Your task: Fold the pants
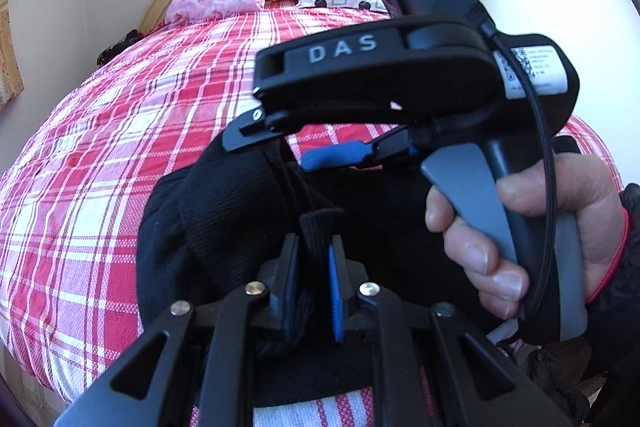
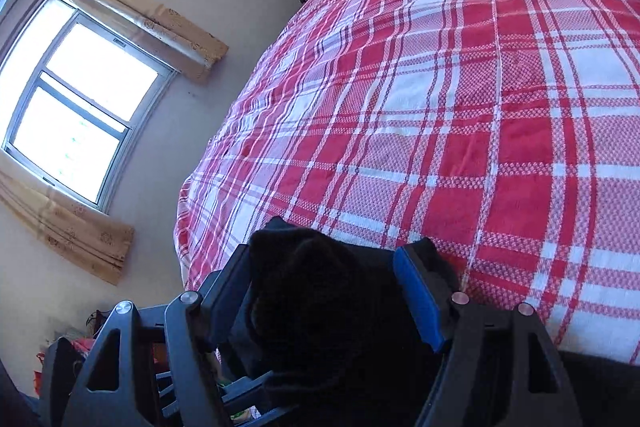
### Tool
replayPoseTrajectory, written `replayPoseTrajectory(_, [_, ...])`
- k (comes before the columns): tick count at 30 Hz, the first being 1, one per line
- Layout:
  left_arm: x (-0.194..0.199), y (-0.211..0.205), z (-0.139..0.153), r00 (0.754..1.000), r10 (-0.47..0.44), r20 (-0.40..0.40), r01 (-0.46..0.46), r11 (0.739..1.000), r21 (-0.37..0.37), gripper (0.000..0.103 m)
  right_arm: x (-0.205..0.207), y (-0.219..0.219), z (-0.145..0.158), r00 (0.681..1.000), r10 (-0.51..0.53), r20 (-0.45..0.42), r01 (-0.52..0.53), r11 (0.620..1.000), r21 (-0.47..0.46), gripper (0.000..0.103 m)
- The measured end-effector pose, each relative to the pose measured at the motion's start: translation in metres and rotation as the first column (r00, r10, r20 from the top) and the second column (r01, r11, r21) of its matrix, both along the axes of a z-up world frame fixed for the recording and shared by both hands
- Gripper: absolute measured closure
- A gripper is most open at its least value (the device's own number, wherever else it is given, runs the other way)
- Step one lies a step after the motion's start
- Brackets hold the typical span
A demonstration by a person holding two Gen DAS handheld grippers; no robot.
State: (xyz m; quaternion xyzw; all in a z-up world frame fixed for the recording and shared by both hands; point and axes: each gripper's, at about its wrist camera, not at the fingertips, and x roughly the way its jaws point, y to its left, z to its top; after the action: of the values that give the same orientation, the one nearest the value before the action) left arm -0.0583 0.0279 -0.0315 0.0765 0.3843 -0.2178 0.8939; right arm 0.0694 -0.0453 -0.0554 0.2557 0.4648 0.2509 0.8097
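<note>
Gripping black pants (image 1: 224,219) in both clenched jaws, left gripper (image 1: 314,291) just below right gripper (image 1: 288,147), above bed (image 1: 100,147).

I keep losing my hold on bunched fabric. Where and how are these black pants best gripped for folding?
Grip the ribbed edge band of the black pants, as the left gripper does: it stands up as a thin ridge, so come from the near side, one pad on each face. The right gripper holds a bulkier bunch, probably less securely.
</note>
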Motion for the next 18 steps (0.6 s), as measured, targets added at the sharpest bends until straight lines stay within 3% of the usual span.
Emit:
replayPoseTrajectory(8, [0.008,-0.012,-0.005,1.0,0.005,-0.012,-0.004,0.998,0.062,0.088,-0.006,0.017,-0.002,0.994,0.112,0.002,-0.112,0.992,-0.05,0.031])
replayPoseTrajectory(9, [0.009,-0.012,-0.006,1.0,0.005,-0.012,-0.004,0.998,0.064,0.088,-0.005,0.019,-0.003,0.994,0.109,0.005,-0.108,0.992,-0.062,0.035])
replayPoseTrajectory(11, [0.009,-0.012,-0.006,1.0,0.006,-0.015,-0.004,0.998,0.069,0.088,-0.003,0.024,-0.008,0.994,0.112,0.0,-0.112,0.989,-0.093,0.059])
replayPoseTrajectory(13, [0.009,-0.013,-0.007,1.0,0.006,-0.018,-0.004,0.998,0.069,0.088,-0.003,0.025,-0.012,0.994,0.111,0.001,-0.111,0.987,-0.115,0.065])
replayPoseTrajectory(18, [0.013,-0.015,-0.007,1.0,0.006,-0.013,-0.005,0.997,0.079,0.088,-0.007,0.019,-0.012,0.994,0.107,0.025,-0.105,0.992,-0.072,0.079])
